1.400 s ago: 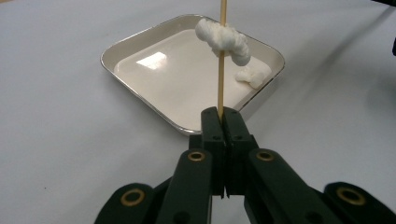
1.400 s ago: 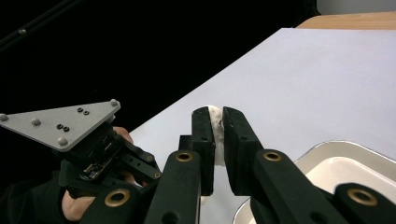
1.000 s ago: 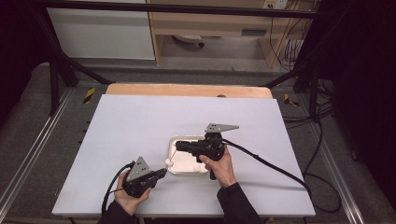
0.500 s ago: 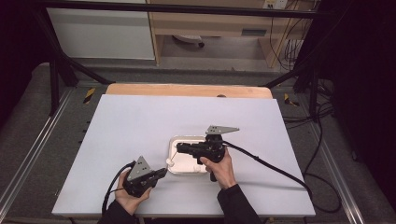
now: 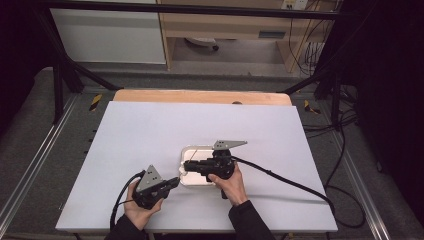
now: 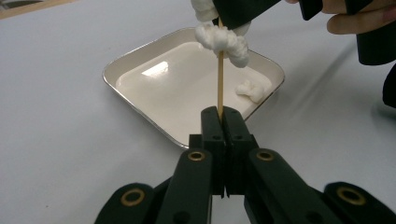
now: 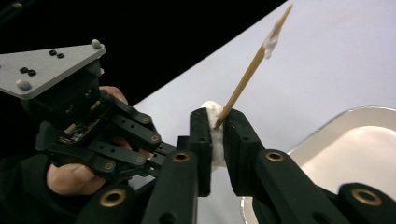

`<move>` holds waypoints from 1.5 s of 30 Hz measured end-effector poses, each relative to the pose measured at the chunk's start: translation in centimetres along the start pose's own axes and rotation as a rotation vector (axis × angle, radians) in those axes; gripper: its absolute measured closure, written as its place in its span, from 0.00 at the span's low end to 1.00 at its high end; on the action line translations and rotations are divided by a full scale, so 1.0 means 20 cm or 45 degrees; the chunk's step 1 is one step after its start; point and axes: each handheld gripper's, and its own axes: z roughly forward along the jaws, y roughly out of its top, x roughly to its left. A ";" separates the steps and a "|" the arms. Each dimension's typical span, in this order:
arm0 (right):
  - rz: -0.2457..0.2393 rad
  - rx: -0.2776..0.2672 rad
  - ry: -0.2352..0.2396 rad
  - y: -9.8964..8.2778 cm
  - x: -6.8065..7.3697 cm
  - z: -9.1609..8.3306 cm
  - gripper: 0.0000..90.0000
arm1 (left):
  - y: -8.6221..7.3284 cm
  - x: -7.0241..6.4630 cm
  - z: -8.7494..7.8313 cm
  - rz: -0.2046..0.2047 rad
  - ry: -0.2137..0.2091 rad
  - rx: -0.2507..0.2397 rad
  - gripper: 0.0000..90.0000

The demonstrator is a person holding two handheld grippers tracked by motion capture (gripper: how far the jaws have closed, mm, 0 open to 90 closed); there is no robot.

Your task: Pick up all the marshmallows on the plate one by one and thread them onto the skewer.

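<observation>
My left gripper is shut on the base of a thin wooden skewer, which rises over a white square tray. A white fluffy puff sits threaded on the skewer near its top. My right gripper holds another white puff between its pads, right against the skewer. Its jaws have just been opening a little, and the puff is still pressed between them. One loose puff lies in the tray. In the high view the left gripper and right gripper meet at the tray's near-left corner.
The tray rests on a large white tabletop with a wooden strip along the far edge. Black cables trail from both grippers toward the near side and the right. Dark frame rails flank the table.
The right gripper has shifted slightly toward the left gripper over the tray's near-left corner. The left hand has stayed where it was.
</observation>
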 end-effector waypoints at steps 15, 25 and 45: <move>-0.155 0.012 -0.276 0.06 -0.01 -0.13 0.22 | -0.03 0.03 -0.02 -0.042 0.001 -0.008 0.99; -0.195 0.160 -0.399 0.00 -0.08 -0.20 0.13 | -0.03 0.04 -0.02 -0.055 0.002 -0.013 0.99; -0.219 0.405 -0.487 -0.18 -0.14 -0.11 0.38 | -0.03 0.05 -0.02 -0.053 -0.001 -0.011 0.99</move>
